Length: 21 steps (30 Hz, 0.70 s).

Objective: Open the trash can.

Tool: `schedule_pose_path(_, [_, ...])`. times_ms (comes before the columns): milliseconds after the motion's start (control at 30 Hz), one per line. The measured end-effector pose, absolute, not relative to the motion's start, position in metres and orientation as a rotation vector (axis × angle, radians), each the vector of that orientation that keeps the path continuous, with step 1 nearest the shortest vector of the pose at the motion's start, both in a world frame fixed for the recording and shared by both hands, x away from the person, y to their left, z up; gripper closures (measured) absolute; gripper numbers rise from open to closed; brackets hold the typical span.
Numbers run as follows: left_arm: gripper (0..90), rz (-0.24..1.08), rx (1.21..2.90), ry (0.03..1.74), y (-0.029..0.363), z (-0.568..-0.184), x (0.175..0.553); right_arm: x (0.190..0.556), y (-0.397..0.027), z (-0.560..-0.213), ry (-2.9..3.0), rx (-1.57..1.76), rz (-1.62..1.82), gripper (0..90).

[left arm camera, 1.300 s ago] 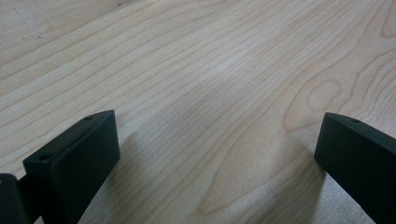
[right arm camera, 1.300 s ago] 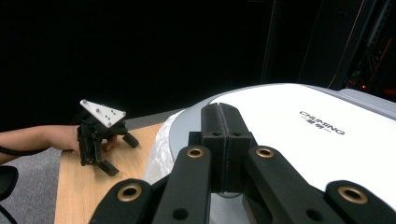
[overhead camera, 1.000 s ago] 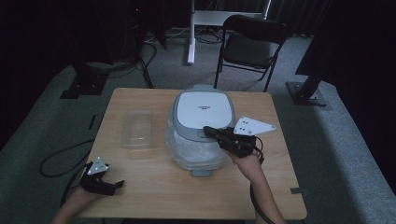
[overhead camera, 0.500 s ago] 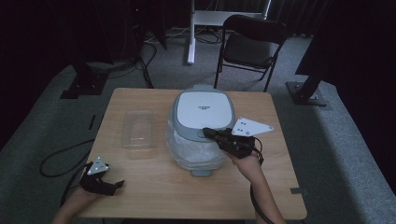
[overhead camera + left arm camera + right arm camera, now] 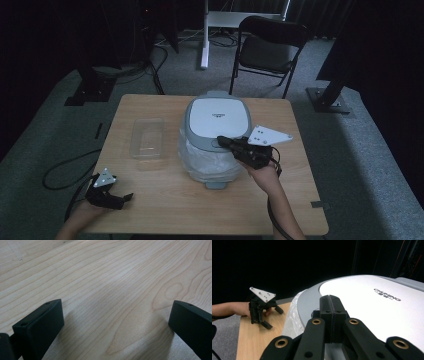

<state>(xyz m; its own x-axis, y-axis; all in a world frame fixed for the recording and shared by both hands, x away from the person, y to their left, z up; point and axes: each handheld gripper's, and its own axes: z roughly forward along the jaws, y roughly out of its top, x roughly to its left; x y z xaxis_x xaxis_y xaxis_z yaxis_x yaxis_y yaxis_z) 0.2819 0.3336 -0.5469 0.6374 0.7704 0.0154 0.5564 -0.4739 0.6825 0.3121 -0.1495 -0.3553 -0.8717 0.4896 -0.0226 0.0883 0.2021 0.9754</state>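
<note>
A white and grey rice cooker (image 5: pixel 216 134) stood near the middle of the wooden table (image 5: pixel 165 205), its lid down and its lower body wrapped in clear plastic film (image 5: pixel 200 160). The right gripper (image 5: pixel 223 142) reached in from the right over the near edge of the lid, with its jaws pressed flat together and nothing between them; in the right gripper view the closed tips (image 5: pixel 330 305) sat at the grey rim of the lid, just by the white top panel (image 5: pixel 372 305), though actual contact could not be made out. The left gripper (image 5: pixel 120 199) rested well apart from the cooker at the near left corner of the table, the person's hand (image 5: pixel 82 212) behind it. Its jaws stood wide, and the left gripper view showed bare wood grain between them. An empty clear plastic container (image 5: pixel 147 137) lay on the table to the left of the cooker, apart from it. A black folding chair (image 5: pixel 267 47) stood on the floor beyond the far edge of the table.
</note>
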Motion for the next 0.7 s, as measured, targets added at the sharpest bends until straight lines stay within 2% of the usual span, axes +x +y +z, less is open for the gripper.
schedule_pose_path(467, [0.9, 0.427, 2.205, 1.032, 0.3335, -0.5468, 0.2817, 0.3119, -0.1496, -0.3556, 2.163, 0.556, 1.719, 90.0])
schedule_pose_path(500, [0.9, 0.426, 2.205, 1.032, 0.3335, -0.5468, 0.2817, 0.3117, -0.1496, -0.355, 2.164, 0.561, 1.721, 84.4])
schedule_pose_path(533, [0.9, 0.427, 2.205, 1.032, 0.3335, -0.5468, 0.2817, 0.312, -0.1496, -0.3542, 2.179, 0.554, 1.732, 70.8])
schedule_pose_path(567, [0.9, 0.426, 2.205, 1.032, 0.3335, -0.5468, 0.2817, 0.3118, -0.1488, -0.3537, 2.178, 0.561, 1.73, 64.3])
schedule_pose_path(633, [0.9, 0.426, 2.205, 1.032, 0.3335, -0.5468, 0.2817, 0.312, -0.1486, -0.3535, 2.178, 0.579, 1.737, 55.8])
schedule_pose_path(700, [0.9, 0.426, 2.205, 1.032, 0.3335, -0.5468, 0.2817, 0.3113, -0.1495, -0.3531, 2.156, 0.593, 1.725, 51.3])
